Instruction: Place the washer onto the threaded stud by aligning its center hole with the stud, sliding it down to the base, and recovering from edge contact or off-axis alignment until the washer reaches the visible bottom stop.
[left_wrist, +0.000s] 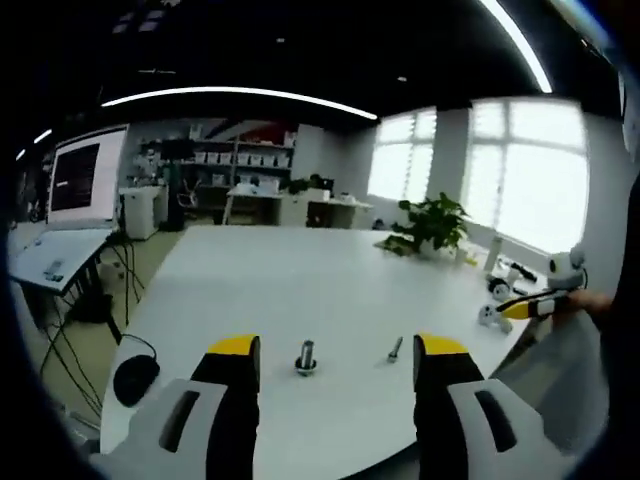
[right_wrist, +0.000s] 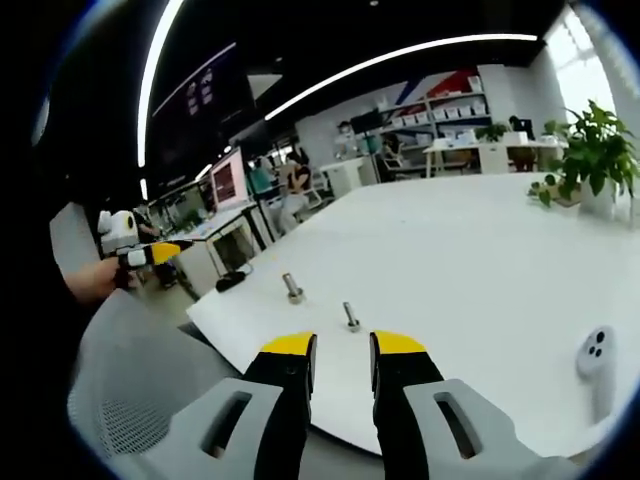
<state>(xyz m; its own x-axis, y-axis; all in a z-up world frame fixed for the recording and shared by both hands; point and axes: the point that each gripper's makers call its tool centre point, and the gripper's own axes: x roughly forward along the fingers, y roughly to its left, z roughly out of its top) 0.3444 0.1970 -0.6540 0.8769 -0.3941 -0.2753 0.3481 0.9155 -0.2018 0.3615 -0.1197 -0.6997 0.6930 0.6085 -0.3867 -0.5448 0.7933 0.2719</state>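
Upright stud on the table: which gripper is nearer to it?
Left, probably. The left gripper has the stud just ahead between its open jaws; from the right gripper it lies farther off, beyond the smaller bolt.

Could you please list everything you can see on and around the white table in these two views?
Table: one, white, large, spanning both views.
Upright stud: one, metallic, near table edge, on a wider base.
Small bolt: one, metallic, beside the stud, apart from it.
Potted plant: one, green, far table corner.
White controller: one, on table at the right gripper view's right.
Black mouse: one, table edge.
Left gripper: yellow-tipped jaws apart, nothing between.
Right gripper: yellow-tipped jaws close, narrow gap.
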